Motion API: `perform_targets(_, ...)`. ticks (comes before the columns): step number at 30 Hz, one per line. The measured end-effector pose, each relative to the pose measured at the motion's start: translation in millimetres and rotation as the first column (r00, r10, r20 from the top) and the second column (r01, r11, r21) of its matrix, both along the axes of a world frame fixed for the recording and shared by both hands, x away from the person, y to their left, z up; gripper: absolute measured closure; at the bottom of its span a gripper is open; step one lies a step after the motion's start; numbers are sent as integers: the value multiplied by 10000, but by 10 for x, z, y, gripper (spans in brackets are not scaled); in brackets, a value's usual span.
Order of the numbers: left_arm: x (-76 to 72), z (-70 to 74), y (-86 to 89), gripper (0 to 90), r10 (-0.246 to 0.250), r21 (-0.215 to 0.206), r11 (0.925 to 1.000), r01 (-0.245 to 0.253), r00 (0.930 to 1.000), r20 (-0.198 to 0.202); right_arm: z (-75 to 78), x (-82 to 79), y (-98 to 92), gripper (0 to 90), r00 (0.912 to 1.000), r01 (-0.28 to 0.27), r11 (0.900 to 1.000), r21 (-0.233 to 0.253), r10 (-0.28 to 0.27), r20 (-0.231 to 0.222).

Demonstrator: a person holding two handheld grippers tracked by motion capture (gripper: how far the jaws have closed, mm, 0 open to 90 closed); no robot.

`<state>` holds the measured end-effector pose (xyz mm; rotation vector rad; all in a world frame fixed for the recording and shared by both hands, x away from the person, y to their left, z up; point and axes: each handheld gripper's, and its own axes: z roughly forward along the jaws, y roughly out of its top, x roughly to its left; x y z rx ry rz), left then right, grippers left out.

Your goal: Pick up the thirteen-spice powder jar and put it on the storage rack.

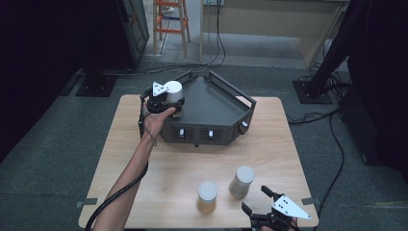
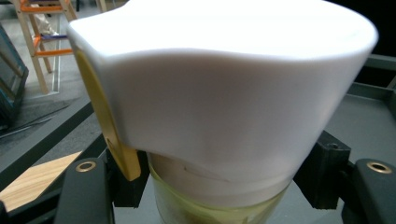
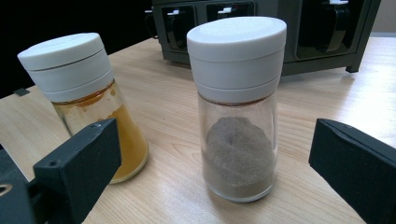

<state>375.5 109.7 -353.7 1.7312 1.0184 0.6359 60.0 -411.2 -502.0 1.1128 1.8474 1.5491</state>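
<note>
A white-lidded jar (image 1: 174, 91) with yellowish contents (image 2: 219, 107) is at the left corner of the dark tray (image 1: 216, 108). My left gripper (image 1: 167, 103) is shut on it just below the lid (image 2: 224, 186). Whether the jar rests on the tray floor I cannot tell. Two more white-lidded jars stand on the table near the front: an amber one (image 1: 207, 197) (image 3: 88, 102) and, to its right, one with grey powder (image 1: 242, 182) (image 3: 238, 116). My right gripper (image 1: 254, 197) is open close behind the grey jar, which stands between the spread jaws (image 3: 219, 154) and apart from both.
The wooden table (image 1: 159, 168) has bare room at its middle and left. The tray's front wall (image 3: 280, 28) carries several latches. Beyond the table are a wooden ladder (image 1: 171, 21), floor cables (image 1: 317, 115) and dark stands.
</note>
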Motion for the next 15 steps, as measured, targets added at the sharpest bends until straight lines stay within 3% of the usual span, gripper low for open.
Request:
perform_targets(7, 39, -84, 11, 303, 118, 80, 9999, -117, 9998, -131, -1, 2, -2, 22, 10000, -21, 10000, -10, 21, 0)
perform_targets(12, 32, -90, -4, 302, 85, 189, 9998, -85, 10000, -12, -3, 5, -2, 22, 10000, -17, 10000, -11, 17, -8)
perform_targets(15, 36, -104, 8, 301, 105, 33, 9999, -105, 9999, -57, -2, 3, 1, 22, 10000, -23, 10000, -6, 23, -7)
